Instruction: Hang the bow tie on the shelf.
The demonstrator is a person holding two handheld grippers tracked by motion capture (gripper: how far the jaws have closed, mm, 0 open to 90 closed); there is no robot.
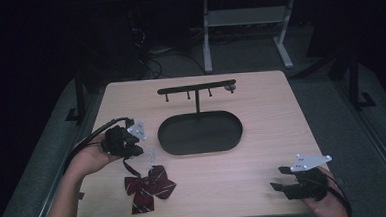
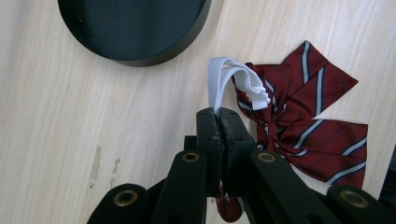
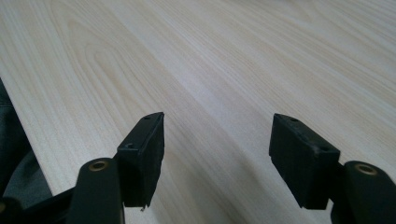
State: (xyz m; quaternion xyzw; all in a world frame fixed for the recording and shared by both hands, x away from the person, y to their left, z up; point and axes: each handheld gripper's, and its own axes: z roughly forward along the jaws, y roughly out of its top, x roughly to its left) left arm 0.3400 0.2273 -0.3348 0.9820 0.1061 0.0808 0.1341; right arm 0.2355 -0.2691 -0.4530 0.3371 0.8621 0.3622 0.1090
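Bow tie (image 1: 149, 187), dark red with pale stripes, lay flat near front-left corner of desk (image 1: 261, 115), just in front of black oval tray (image 1: 200, 133). White elastic strap (image 2: 229, 79) looped up from bow's knot, looked lifted off desk surface. Left tool (image 1: 133, 150) hovered over left edge of desk, just above and left of bow. Jaws together, clamped on strap; in left gripper view, strap seen emerging right at closed tips, bow spread beyond on wood. Tray's rounded end visible at upper left of that view, apart from bow. T-shaped hanger stand (image 1: 197, 88) rose from tray's back rim, bar with small hooks running parallel to back edge of desk. Right tool (image 1: 280, 178) sat at front-right corner, well apart from bow and tray. Jaws wide apart, nothing between, bare wood beyond.
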